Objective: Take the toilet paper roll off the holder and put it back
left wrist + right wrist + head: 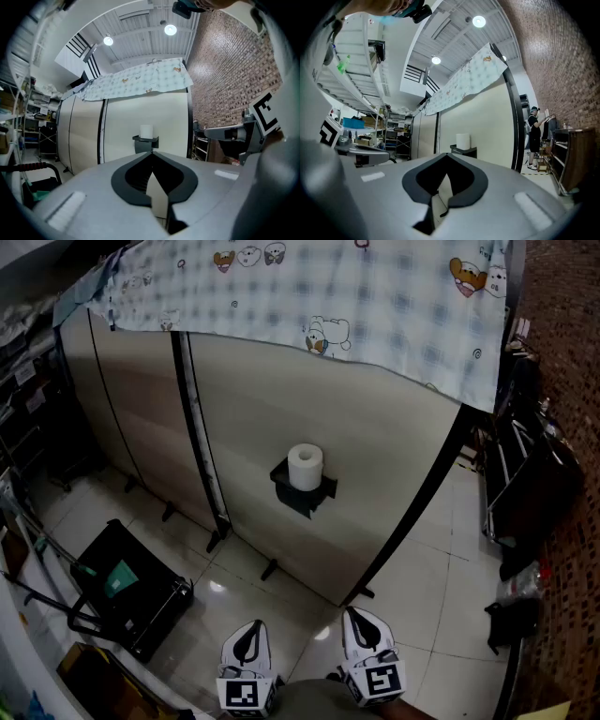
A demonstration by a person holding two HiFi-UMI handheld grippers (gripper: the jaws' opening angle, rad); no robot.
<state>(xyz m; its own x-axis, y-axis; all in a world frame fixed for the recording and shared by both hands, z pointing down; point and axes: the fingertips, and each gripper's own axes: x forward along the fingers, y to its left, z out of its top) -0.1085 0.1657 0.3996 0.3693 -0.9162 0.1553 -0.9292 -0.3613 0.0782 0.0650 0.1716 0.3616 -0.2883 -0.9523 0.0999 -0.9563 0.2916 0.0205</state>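
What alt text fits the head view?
A white toilet paper roll stands upright on a black holder fixed to a beige partition panel, with a cartoon-print cloth draped over its top. At the bottom edge, the left tongs and right tongs are shut and empty, well short of the roll.

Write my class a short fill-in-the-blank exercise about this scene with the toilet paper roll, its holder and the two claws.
1. The toilet paper roll stands upright on the ____ holder.
2. The left claw and the right claw are both ____, with nothing between their jaws.
3. A patterned cloth is draped over the ____ of the beige panel.
Missing words: black; shut; top.
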